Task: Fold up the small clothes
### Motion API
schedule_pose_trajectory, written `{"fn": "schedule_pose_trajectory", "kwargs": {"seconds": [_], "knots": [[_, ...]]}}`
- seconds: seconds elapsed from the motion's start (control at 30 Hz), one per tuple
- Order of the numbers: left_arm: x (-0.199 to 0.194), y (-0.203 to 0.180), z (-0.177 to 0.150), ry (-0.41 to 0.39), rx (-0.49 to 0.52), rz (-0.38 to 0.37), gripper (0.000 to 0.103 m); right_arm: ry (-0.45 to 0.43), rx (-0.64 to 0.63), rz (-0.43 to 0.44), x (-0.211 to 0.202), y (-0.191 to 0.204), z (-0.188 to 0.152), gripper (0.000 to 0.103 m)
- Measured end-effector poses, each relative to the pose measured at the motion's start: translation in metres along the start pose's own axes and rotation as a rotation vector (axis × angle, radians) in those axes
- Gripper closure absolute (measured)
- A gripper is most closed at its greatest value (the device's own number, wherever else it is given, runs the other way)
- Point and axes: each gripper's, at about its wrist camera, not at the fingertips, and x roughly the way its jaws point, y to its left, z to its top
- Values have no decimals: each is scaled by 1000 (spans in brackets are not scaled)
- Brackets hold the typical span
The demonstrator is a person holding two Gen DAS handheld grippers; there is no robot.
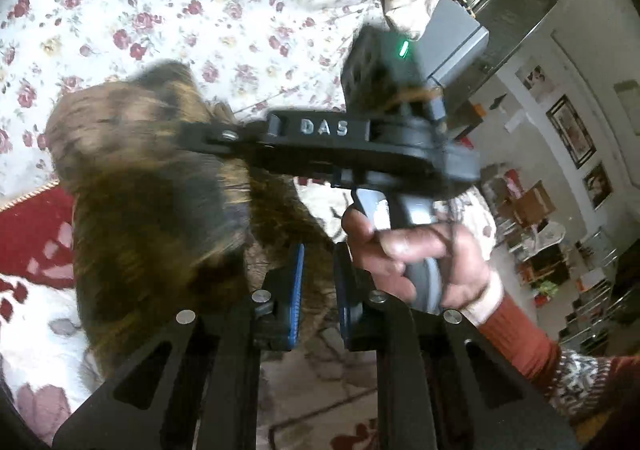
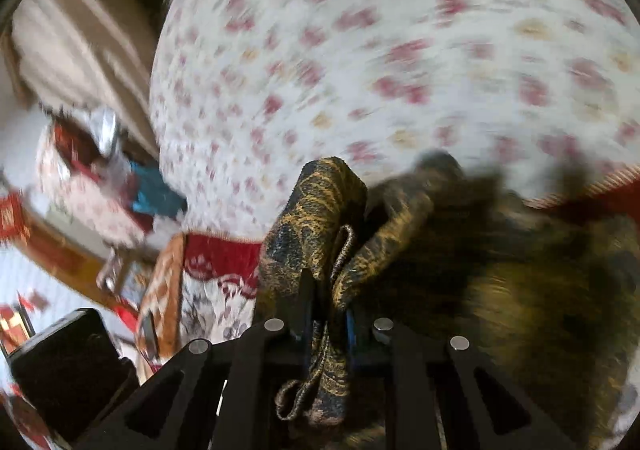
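The right claw [image 2: 328, 324] is closed on a bunched edge of the brown and gold garment [image 2: 316, 218], which passes between its jaws, with a short tail hanging below them and a thick fold standing up just beyond the tips. The rest of the garment hangs as a dark, blurred mass on the right side of that view. In the left wrist view the left claw [image 1: 318, 296] has its blue pads [image 1: 297, 290] close together with brown cloth showing between and behind them (I judge it grips the cloth, but the blur makes the contact hard to confirm). Further on, the person's hand [image 1: 416, 250] holds the handle of the right claw, which crosses in front with the garment [image 1: 152, 186] draped under it. Beyond lies the flowered bed sheet [image 1: 200, 10], with a red patterned blanket [image 1: 32, 234] at its edge. The risk I see: both grips hold bunched cloth, not clean corners, so the piece may spread twisted, or the thin pinch may slip if the hands pull apart too quickly.
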Motion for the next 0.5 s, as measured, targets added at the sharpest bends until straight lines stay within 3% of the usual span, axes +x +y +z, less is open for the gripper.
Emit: {"fn": "schedule_pose_trajectory", "kwargs": {"seconds": [0.13, 0.2, 0.27, 0.3, 0.33, 0.4, 0.5], "knots": [[-24, 4, -18, -14, -22, 59, 89, -5, 144, -131, -11, -70, -3, 90], [-29, 6, -29, -1, -32, 112, 89, 37, 278, -106, -11, -105, -14, 87], [-19, 19, -36, 36, -53, 146, 89, 7, 375, -14, -23, -127, -22, 69], [-12, 27, -40, 48, -63, 151, 89, -43, 397, 22, -32, -133, -27, 51], [-6, 33, -45, 68, -77, 166, 89, -84, 405, 45, -39, -135, -31, 40], [9, 39, -52, 110, -85, 226, 89, -113, 388, 86, -43, -130, -33, 32], [27, 49, -65, 152, -113, 244, 89, -80, 313, 33, -29, -113, -21, 22]]}}
